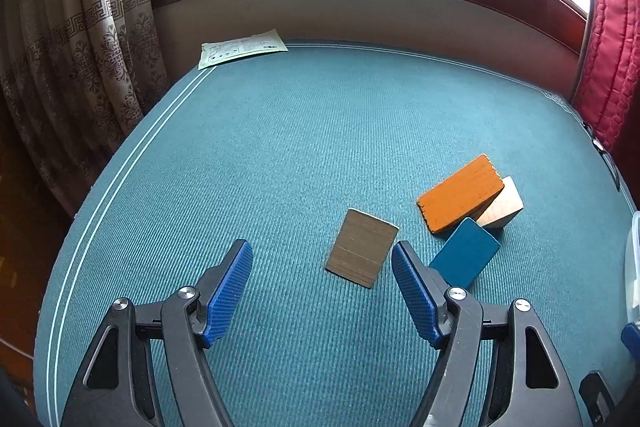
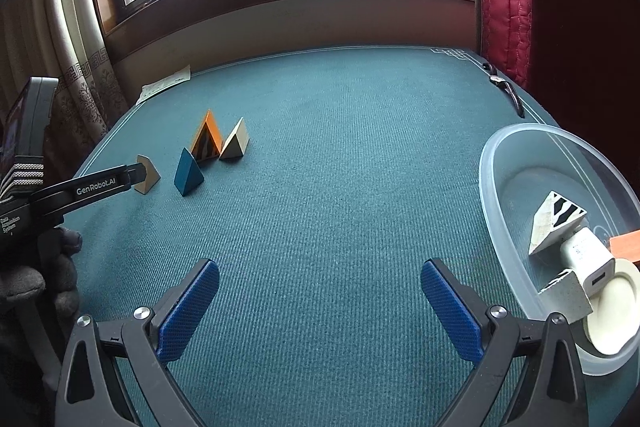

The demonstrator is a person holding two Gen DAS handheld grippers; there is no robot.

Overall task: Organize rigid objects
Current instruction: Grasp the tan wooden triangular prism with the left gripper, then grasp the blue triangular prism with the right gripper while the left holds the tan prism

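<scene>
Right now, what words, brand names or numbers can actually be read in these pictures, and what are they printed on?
"GenRobot.AI" – on the black arm of the left gripper, seen from the right wrist camera.
"Data Acquisition System" – small white print on the black handle; only partly legible.
Sheet of paper at the far corner of the table: printed, but too small to read.
White charger in the clear bowl: tiny markings, unreadable.

Low wrist views, seemingly windowward, shared blocks [image 1: 460, 199].

"GenRobot.AI" — left gripper [image 2: 138, 175] arm | "Data Acquisition System" — its body
</scene>
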